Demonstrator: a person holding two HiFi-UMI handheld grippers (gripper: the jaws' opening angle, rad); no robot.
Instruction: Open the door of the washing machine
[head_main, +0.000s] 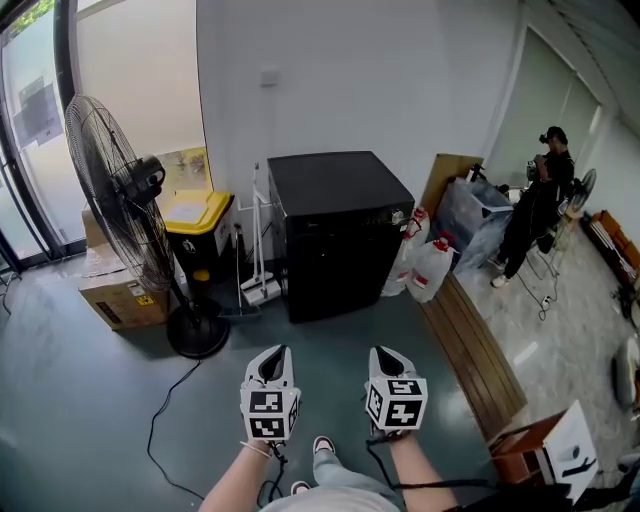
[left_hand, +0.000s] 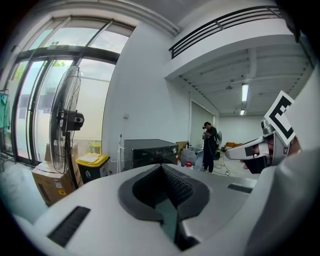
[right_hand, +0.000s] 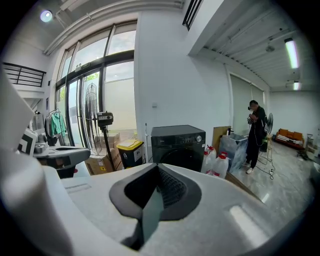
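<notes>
– grey floor (head_main: 90, 400) runs up to a white wall (head_main: 330, 70), and the black washing machine (head_main: 340, 235) stands against that wall. how do the tongs stand?

– both pairs are closed. the left gripper (head_main: 272, 360) has its dark ribbed pads pressed together in one seam, with nothing between them. the right gripper (head_main: 388, 358) looks the same in its own view: jaws together and empty.

– are they touching anything?

– no. they hang in the air above the floor, side by side and a little apart from each other, both pointing towards the machine.

– and where is the machine relative to them?

– ahead of both and well apart from them, with bare floor between. in the head view it sits above the gap between the two grippers, slightly more in line with the right one. its round door (right_hand: 182, 159) is on the front face, turned towards the tongs, and it looks shut.

– what stands around it?

– at its left in the head view are a yellow-lidded bin (head_main: 196, 215), a tall standing fan (head_main: 120, 190) and a cardboard box (head_main: 120, 298). white jugs (head_main: 430, 268) with red caps sit just beside its right side. a person (head_main: 535, 205) stands further off at the right.
</notes>
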